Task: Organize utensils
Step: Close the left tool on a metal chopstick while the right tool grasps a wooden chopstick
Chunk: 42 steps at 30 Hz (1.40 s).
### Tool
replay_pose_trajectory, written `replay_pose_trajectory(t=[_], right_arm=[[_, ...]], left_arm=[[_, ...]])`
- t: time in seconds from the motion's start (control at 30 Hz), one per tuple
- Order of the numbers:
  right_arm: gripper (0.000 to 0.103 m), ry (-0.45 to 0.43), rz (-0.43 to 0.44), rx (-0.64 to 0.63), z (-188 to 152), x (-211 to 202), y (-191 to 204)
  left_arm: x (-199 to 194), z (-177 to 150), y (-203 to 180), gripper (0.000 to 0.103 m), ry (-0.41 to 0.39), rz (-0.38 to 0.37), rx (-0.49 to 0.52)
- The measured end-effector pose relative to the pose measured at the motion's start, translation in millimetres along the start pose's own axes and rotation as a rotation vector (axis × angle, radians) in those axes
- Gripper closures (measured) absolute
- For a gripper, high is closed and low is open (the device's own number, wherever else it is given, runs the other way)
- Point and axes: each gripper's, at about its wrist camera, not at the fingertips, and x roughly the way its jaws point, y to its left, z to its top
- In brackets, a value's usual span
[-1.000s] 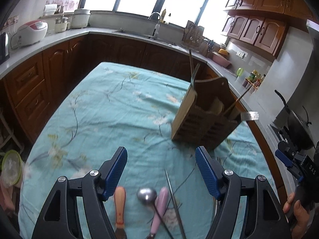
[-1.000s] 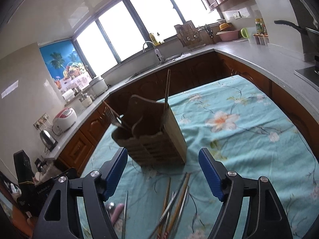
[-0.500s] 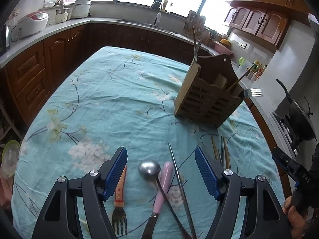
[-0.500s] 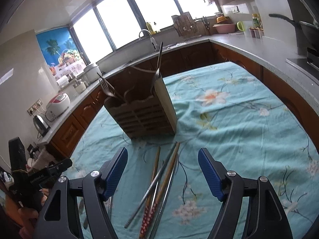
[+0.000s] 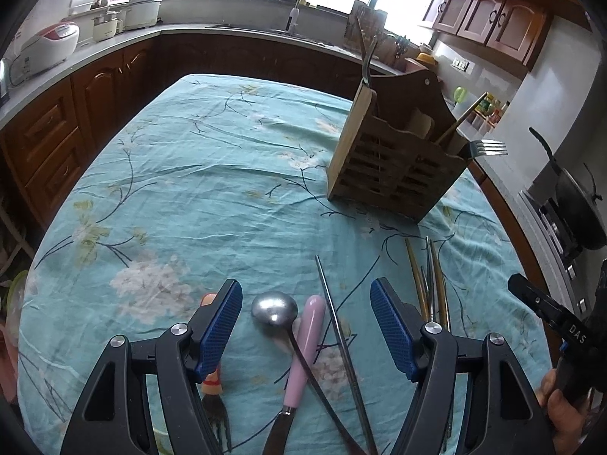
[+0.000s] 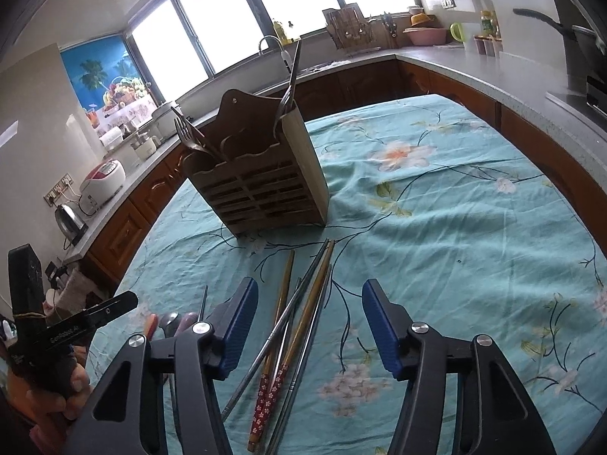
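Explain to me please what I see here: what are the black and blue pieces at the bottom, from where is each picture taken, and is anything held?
The black arms with blue pads are hand-held grippers; a person carries one in each hand, with a camera on each looking forward along its fingers. One picture comes from the left gripper, the other from the right gripper. Both are open and hold nothing. On the flowered tablecloth stands a wooden utensil holder with a few utensils already in it. Before the left gripper lie a spoon, a pink-handled knife and an orange-handled fork. Before the right gripper lies a bundle of chopsticks.
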Motion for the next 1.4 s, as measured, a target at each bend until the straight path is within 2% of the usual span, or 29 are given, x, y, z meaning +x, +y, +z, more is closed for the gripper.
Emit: replay_pose_trajectory(t=[0.17, 0.3, 0.57, 0.73, 1.03, 1.1, 1.23, 1.3, 1.4], right_arm=[[0.058, 0.033, -0.012, 0.001, 0, 12, -3], [0.068, 0.074, -0.024, -0.006, 2, 27, -4], [0.073, 0.136, -0.026, -0.042, 15, 64, 0], [0.079, 0.177, -0.044, -0.052, 25, 91, 0], [0.085, 0.260, -0.073, -0.067, 30, 127, -2], [0.088, 0.250, -0.079, -0.076, 29, 129, -2], [0.088, 0.252, -0.086, -0.079, 30, 131, 0], [0.088, 0.254, -0.084, -0.073, 31, 132, -1], [0.089, 0.254, -0.075, -0.064, 32, 132, -3]], left_arm=[[16, 6, -5, 0.036, 0.030, 0.015, 0.020], [34, 12, -10, 0.044, 0.071, 0.021, 0.043], [74, 22, -14, 0.054, 0.151, 0.044, 0.087], [97, 29, -10, 0.061, 0.206, 0.024, 0.085], [124, 35, -18, 0.069, 0.244, 0.015, 0.121], [127, 35, -22, 0.078, 0.249, 0.015, 0.133], [132, 37, -28, 0.084, 0.254, 0.018, 0.150], [131, 36, -28, 0.092, 0.250, 0.022, 0.154], [133, 37, -26, 0.097, 0.251, 0.013, 0.138]])
